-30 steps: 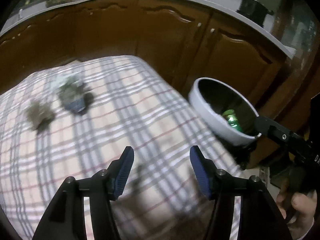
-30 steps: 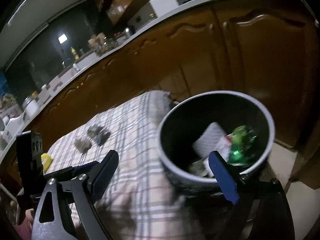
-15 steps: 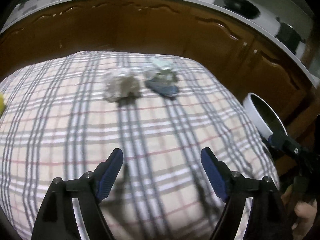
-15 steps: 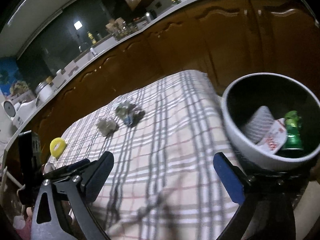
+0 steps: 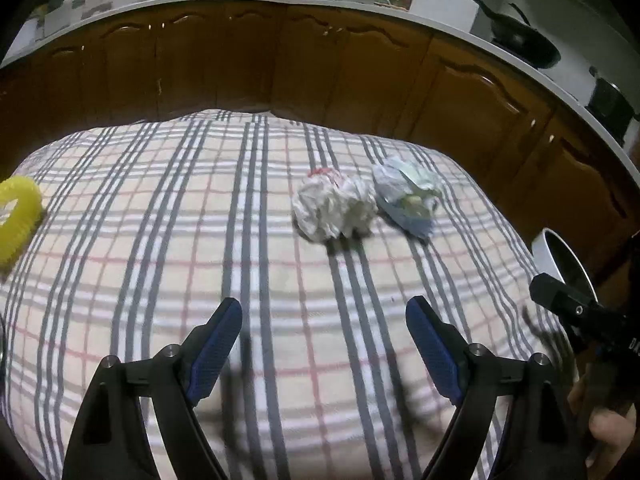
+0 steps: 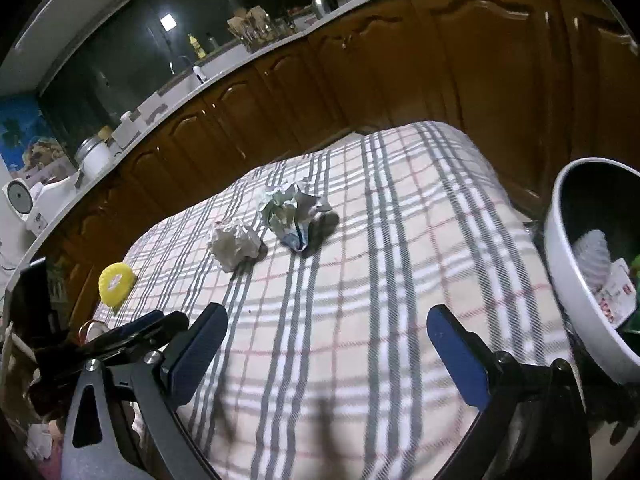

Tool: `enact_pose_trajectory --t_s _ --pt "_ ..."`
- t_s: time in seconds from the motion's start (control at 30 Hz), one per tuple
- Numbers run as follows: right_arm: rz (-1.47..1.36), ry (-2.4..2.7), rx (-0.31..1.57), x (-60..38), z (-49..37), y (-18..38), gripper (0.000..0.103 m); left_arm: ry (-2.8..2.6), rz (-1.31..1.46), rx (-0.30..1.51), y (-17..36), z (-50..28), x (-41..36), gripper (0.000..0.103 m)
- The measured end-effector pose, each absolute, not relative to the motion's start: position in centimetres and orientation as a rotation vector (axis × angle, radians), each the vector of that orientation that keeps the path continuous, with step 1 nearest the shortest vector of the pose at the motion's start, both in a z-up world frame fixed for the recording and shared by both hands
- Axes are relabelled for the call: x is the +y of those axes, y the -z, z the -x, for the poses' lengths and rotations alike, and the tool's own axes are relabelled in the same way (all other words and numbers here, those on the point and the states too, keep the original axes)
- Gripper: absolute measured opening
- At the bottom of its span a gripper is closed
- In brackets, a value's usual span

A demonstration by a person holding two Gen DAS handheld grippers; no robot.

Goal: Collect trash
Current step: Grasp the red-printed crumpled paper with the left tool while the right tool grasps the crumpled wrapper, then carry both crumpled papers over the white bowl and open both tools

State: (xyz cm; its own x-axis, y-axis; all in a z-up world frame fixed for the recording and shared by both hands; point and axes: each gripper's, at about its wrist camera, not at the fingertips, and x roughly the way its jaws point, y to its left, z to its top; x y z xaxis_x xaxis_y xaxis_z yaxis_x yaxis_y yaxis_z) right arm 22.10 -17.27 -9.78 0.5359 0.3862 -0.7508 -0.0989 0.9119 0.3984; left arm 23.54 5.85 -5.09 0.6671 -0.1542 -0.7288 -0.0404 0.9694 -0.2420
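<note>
Crumpled paper [image 5: 334, 208] beside wrapper [image 5: 408, 196], yellow ring [image 5: 16, 220] apart

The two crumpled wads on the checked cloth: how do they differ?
The white paper wad is plain white with a red trace at its top; the bluish wrapper wad shows pale blue and green print. The white paper wad is rounder and tighter, the bluish wrapper wad flatter and more spread. In the left wrist view they lie side by side. Both rest on the checked cloth, ungripped.
</note>
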Motion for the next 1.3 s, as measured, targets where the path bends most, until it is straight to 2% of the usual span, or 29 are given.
enact_pose_trajectory --t_s 0.33,0.57,0.63,0.73,0.77,0.8,0.87,1.0,1.3 --pt "-0.337 -0.308 0.977 -15.5 -26.9 10.8 0.100 0.051 0.231 0.819 6.0 -28.9 6.3 0.084" --pt "-0.420 -0.372 1.002 -15.0 -30.6 12.0 0.084 0.072 0.213 0.814 7.0 -32.4 6.3 0.082" --pt "-0.438 -0.378 1.016 -14.9 -31.6 12.7 0.079 0.083 0.219 0.822 7.5 -33.2 6.2 0.077" --pt "-0.456 -0.397 1.047 -14.3 -32.6 13.7 0.065 0.110 0.220 0.845 8.2 -34.0 6.0 0.053" --pt "-0.457 -0.406 1.056 -14.0 -32.8 14.1 0.055 0.121 0.220 0.853 8.4 -34.1 6.1 0.043" --pt "-0.455 -0.412 1.065 -13.8 -32.9 14.4 0.040 0.133 0.220 0.860 8.6 -34.3 6.0 0.037" --pt "-0.443 -0.405 1.079 -13.5 -32.6 14.8 0.027 0.141 0.210 0.856 8.6 -34.4 6.0 0.030" --pt "-0.420 -0.401 1.050 -14.0 -31.5 13.9 0.020 0.156 0.198 0.837 7.9 -33.9 5.8 0.025" --pt "-0.390 -0.347 0.968 -18.2 -26.6 10.5 0.018 0.217 0.195 0.801 6.0 -29.0 3.3 0.025"
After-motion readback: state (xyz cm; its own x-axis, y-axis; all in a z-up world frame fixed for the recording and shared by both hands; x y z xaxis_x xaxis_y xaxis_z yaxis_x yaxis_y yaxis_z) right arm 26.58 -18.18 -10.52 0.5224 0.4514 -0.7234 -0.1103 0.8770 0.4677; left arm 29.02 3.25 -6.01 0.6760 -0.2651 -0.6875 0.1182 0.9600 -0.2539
